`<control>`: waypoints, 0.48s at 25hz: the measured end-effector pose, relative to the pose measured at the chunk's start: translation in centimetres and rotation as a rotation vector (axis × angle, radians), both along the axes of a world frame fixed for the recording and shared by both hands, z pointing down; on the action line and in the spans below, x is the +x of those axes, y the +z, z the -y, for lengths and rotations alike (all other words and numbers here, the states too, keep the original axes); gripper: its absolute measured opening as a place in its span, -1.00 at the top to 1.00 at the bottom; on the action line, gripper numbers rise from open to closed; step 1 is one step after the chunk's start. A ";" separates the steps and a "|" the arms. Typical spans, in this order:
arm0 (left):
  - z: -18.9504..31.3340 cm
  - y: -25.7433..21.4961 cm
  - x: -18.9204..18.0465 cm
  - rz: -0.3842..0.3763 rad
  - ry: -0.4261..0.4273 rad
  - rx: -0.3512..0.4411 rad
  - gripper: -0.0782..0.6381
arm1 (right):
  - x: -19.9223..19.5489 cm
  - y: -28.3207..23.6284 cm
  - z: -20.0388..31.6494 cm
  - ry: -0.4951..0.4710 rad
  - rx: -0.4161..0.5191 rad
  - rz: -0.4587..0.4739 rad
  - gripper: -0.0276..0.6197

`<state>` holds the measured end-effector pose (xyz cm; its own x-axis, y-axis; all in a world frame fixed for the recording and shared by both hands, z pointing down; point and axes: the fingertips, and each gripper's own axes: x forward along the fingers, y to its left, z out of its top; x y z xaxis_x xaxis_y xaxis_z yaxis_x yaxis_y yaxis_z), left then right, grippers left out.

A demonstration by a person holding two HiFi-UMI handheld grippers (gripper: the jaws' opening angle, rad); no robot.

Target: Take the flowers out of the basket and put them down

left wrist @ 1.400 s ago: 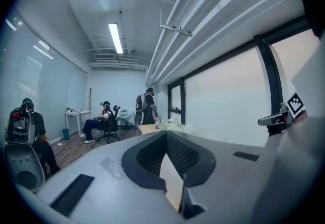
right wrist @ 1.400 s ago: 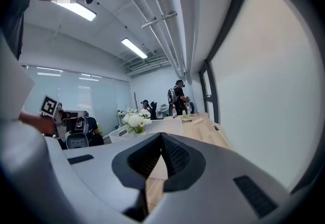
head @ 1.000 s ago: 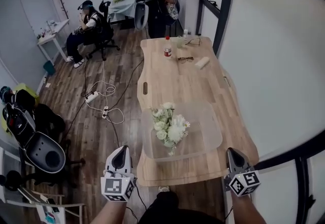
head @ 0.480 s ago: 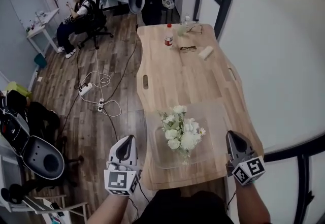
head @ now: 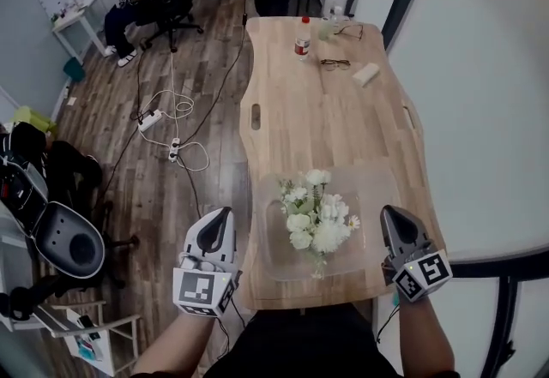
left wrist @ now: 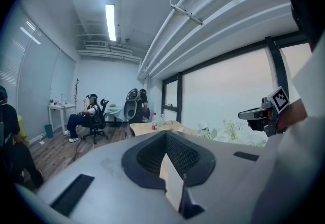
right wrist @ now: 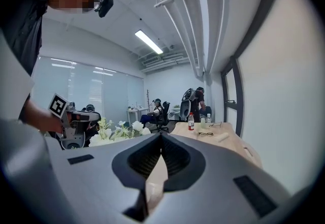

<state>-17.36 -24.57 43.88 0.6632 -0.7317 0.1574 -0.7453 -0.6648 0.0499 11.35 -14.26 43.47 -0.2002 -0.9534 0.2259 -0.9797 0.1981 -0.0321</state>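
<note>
**Flanking the basket, nothing held**

Flowers (head: 316, 218) stand in the clear basket (head: 384, 189) at the table's (head: 317, 123) near edge. My left gripper (head: 223, 215) & right gripper (head: 392, 213) sit 1 each side, jaws together, empty, so either can reach in.

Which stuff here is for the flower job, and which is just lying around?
For the job: white flowers; clear basket holding them; left claw and right claw, both shut and empty.

Just lying about: bottle; glasses; power strip on the floor.
</note>
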 end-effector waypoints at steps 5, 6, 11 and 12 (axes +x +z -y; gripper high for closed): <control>1.2 -1.1 -0.7 0.012 -0.081 0.016 0.77 | 0.0 0.3 2.5 -0.082 0.009 0.008 0.85; 1.3 -1.1 -0.8 0.014 -0.098 0.016 0.77 | 0.1 0.6 2.8 -0.097 0.001 0.004 0.85; 1.8 -0.1 -0.9 0.035 -0.156 0.012 0.77 | 0.4 3.3 4.5 -0.159 -0.061 0.001 0.85; 1.8 0.2 -0.9 0.034 -0.170 0.003 0.77 | 0.0 3.6 4.7 -0.184 -0.066 0.001 0.85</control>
